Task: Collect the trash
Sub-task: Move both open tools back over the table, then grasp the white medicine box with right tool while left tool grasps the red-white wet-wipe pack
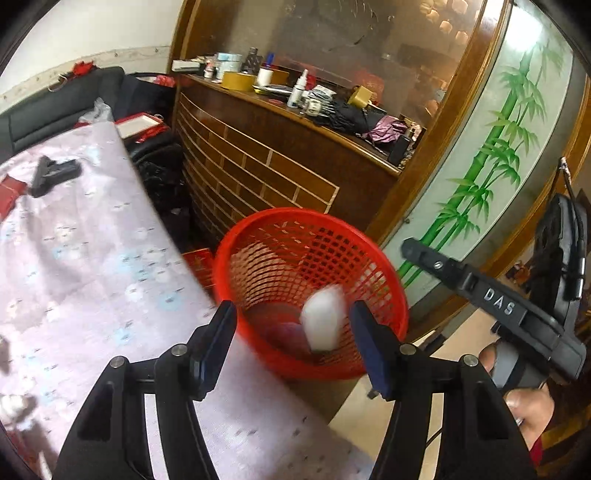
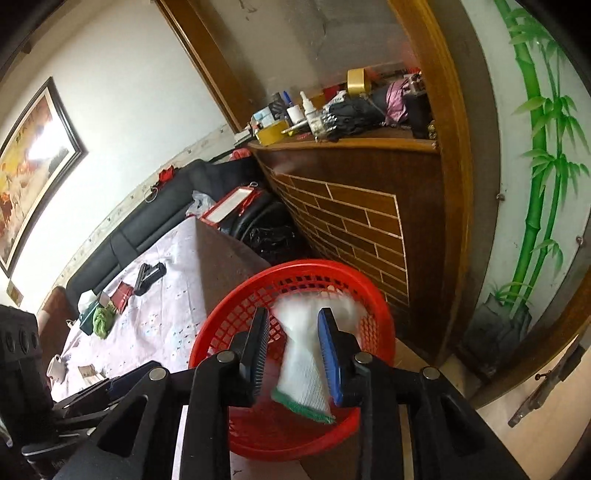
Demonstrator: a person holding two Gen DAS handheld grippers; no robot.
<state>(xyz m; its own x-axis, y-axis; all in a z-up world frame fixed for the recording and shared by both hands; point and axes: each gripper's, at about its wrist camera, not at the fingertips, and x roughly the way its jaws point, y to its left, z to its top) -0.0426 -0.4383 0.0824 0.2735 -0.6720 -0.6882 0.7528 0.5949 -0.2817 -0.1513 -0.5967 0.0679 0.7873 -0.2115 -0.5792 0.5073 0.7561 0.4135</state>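
Soft daylight, fisheye edges bent; glare on framed picture (image 2: 33, 155); falling white items perhaps motion-blurred.

Straight ahead of the left claw (image 1: 291, 308), a dark brown wooden counter with a brick-pattern front (image 1: 258, 162), its top crowded with small clutter (image 1: 295, 88). To the claw's right, a frosted glass panel painted with green bamboo (image 1: 491, 155), set in a curved wooden frame (image 1: 436, 129). To its left, a table under a pale lilac flowered cloth (image 1: 92, 240). Farther beyond on that side, a black sofa (image 1: 55, 107) against a white wall (image 1: 92, 29). Low on the right, pale beige floor (image 1: 354, 417). Soft daylight throughout.
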